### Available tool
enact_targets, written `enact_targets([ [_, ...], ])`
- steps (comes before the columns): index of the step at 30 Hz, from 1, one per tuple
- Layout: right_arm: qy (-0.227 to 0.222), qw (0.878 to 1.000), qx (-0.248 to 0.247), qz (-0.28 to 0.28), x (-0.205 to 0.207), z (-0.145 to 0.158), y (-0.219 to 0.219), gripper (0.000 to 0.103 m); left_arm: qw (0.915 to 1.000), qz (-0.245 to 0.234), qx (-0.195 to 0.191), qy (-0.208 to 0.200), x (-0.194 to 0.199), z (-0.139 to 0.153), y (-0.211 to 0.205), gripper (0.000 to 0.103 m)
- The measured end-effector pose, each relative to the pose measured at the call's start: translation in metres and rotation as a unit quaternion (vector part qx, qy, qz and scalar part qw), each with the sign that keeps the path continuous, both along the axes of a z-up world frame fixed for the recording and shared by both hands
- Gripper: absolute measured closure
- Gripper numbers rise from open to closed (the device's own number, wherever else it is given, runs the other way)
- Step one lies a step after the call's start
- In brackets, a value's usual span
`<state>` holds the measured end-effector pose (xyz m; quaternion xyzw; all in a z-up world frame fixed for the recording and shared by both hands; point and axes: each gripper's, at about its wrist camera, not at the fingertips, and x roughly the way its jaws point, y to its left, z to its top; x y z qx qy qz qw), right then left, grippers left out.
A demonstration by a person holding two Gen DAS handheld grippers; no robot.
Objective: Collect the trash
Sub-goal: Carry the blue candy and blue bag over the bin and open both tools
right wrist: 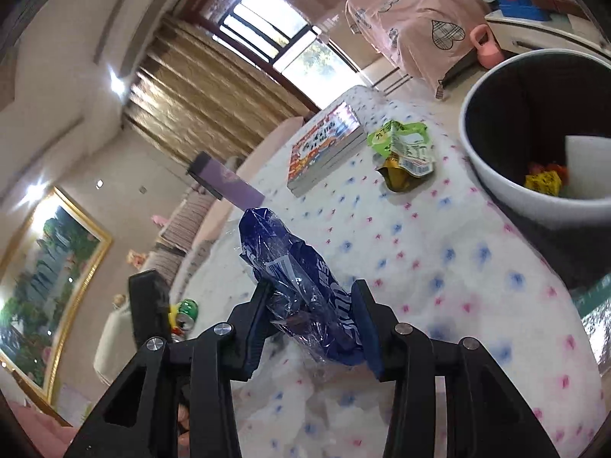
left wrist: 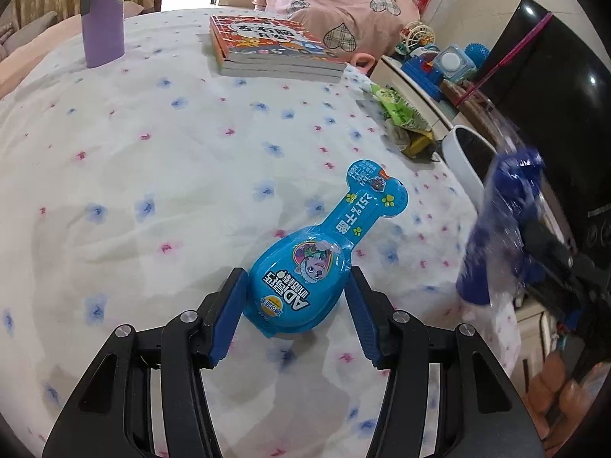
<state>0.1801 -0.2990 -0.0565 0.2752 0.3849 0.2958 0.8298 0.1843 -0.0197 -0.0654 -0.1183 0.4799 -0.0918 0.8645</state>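
Observation:
A light-blue bone-shaped snack package (left wrist: 305, 274) lies on the flowered tablecloth, its round end between the fingers of my left gripper (left wrist: 296, 290); the jaws stand on both sides of it, and contact is unclear. My right gripper (right wrist: 315, 316) is shut on a crumpled dark-blue plastic wrapper (right wrist: 298, 282), lifted above the cloth; the same blue wrapper (left wrist: 500, 229) shows blurred at the right of the left wrist view. A green and yellow wrapper (right wrist: 404, 152) (left wrist: 404, 118) lies near the table's far edge. The white bin (right wrist: 508, 191) (left wrist: 464, 156) beside the table holds yellow trash.
A stack of books (left wrist: 271, 47) (right wrist: 324, 145) and a purple bottle (left wrist: 103, 19) (right wrist: 225, 183) stand at the far side of the table. A black TV (left wrist: 553, 87) and a shelf of toys (left wrist: 439, 61) are to the right. Cans (right wrist: 185, 313) sit low on the left.

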Motion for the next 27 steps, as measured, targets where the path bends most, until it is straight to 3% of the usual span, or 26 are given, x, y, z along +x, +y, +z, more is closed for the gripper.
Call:
enact_targets([
  [17,-0.026,0.998,0.016,-0.057,-0.031,0.004,-0.050,0.060,0.9976,-0.055,-0.011,-0.041,-0.014,0.035,-0.047,0.051],
  [27,-0.044,0.990,-0.041,-0.129,-0.032,0.015,-0.084,0.060,0.9941,-0.088,0.001,-0.064,-0.007,0.056,-0.085,0.051],
])
